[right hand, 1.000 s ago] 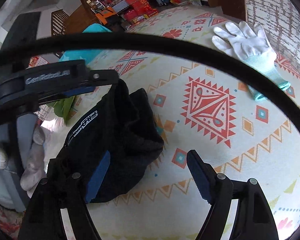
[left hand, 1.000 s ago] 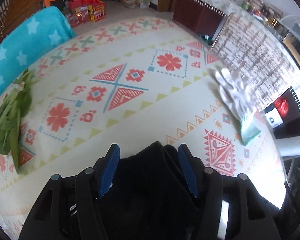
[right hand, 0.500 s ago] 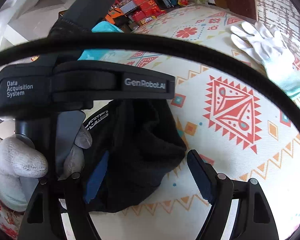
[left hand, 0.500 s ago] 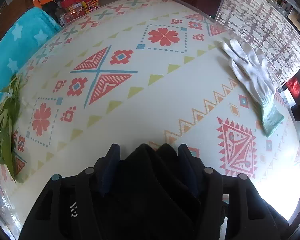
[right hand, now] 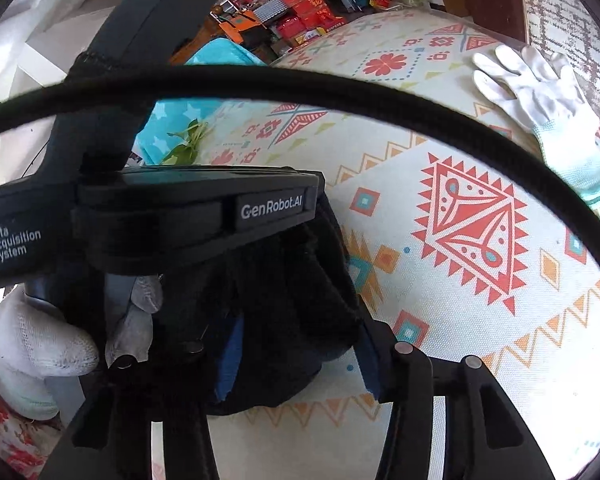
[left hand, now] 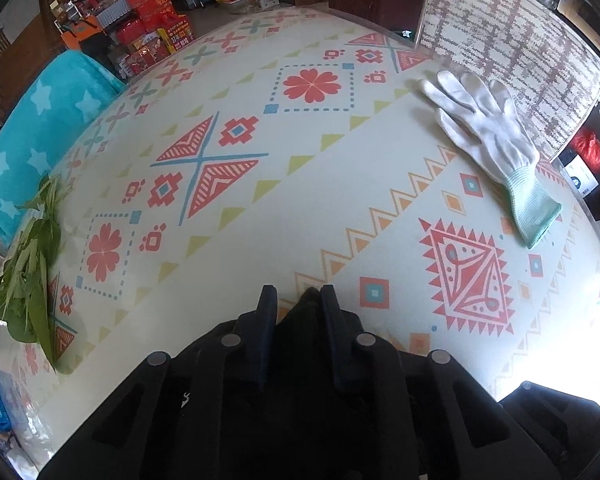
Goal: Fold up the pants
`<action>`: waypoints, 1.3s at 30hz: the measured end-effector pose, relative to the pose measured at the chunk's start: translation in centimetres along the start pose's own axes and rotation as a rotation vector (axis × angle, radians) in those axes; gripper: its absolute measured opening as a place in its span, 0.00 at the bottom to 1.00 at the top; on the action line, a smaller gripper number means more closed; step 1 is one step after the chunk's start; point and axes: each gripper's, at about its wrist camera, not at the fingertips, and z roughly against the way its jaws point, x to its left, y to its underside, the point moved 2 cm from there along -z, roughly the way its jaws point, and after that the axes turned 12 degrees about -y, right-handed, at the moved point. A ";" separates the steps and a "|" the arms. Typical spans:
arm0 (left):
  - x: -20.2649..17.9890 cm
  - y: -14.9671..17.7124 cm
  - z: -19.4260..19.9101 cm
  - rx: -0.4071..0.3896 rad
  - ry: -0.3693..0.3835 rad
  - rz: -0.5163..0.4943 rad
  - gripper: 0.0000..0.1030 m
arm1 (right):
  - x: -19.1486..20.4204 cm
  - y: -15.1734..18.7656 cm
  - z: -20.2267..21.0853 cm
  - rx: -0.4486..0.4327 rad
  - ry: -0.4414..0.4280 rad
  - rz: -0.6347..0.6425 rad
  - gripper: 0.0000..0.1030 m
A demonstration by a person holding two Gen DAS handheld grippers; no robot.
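Note:
Black pants (left hand: 296, 334) lie bunched at the near edge of the patterned table (left hand: 300, 200). My left gripper (left hand: 298, 300) points steeply down, its jaws closing, and a ridge of the black cloth is pinched between the blue pads. In the right wrist view the pants (right hand: 284, 280) form a dark bundle under the left gripper's black body (right hand: 196, 208), which a white-gloved hand (right hand: 40, 340) holds. My right gripper (right hand: 298, 332) is closing too, and the bundle fills the gap between its blue pads.
A loose white glove (left hand: 488, 136) lies at the table's far right. Green leaves (left hand: 28, 280) rest at the left edge beside a turquoise star blanket (left hand: 40, 120). A black cable (right hand: 340, 84) arcs across the right wrist view. A chair with a patterned cover (left hand: 500, 32) stands behind.
Both grippers' jaws have narrowed onto the black pants. The left gripper has tilted further down and slid across the table, so it now covers more of the bundle in the right wrist view.

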 end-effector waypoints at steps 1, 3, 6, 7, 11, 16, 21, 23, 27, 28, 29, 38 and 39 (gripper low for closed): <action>0.0 0.1 0.3 -0.006 -0.007 -0.003 0.20 | -0.1 -0.3 0.1 -0.001 -0.002 0.000 0.50; 0.1 0.2 0.9 -0.017 -0.015 -0.003 0.20 | 0.2 -0.4 0.2 -0.003 -0.007 0.004 0.50; 0.6 0.5 1.9 -0.034 -0.020 0.005 0.19 | 0.6 -0.5 0.7 -0.007 -0.012 0.016 0.49; 0.8 0.6 2.3 -0.041 -0.021 0.010 0.19 | 0.8 -0.6 0.8 -0.008 -0.013 0.022 0.49; 1.8 1.0 4.1 -0.071 -0.019 0.039 0.19 | 2.2 -0.3 1.7 -0.016 -0.016 0.058 0.49; 3.7 2.1 6.4 -0.115 -0.001 0.076 0.19 | 4.7 -0.1 2.8 -0.024 -0.010 0.113 0.49; 6.1 3.2 8.1 -0.157 0.038 0.091 0.19 | 8.1 -0.7 2.3 -0.046 0.032 0.176 0.48; 7.3 4.0 8.7 -0.175 0.054 0.103 0.19 | 9.4 -0.4 2.2 -0.050 0.044 0.191 0.48; 10.4 6.1 9.6 -0.197 0.095 0.147 0.19 | 12.2 0.6 2.0 -0.050 0.064 0.240 0.48; 11.4 6.7 9.9 -0.201 0.105 0.162 0.19 | 13.0 1.0 1.7 -0.048 0.067 0.254 0.48; 12.4 7.3 10.0 -0.202 0.113 0.176 0.19 | 14.0 1.1 1.3 -0.045 0.068 0.267 0.48; 21.9 14.6 8.8 -0.173 0.181 0.352 0.19 | 21.2 3.4 -4.4 0.019 0.068 0.383 0.48; 22.7 15.5 8.5 -0.168 0.183 0.368 0.19 | 21.8 3.7 -5.1 0.032 0.067 0.394 0.48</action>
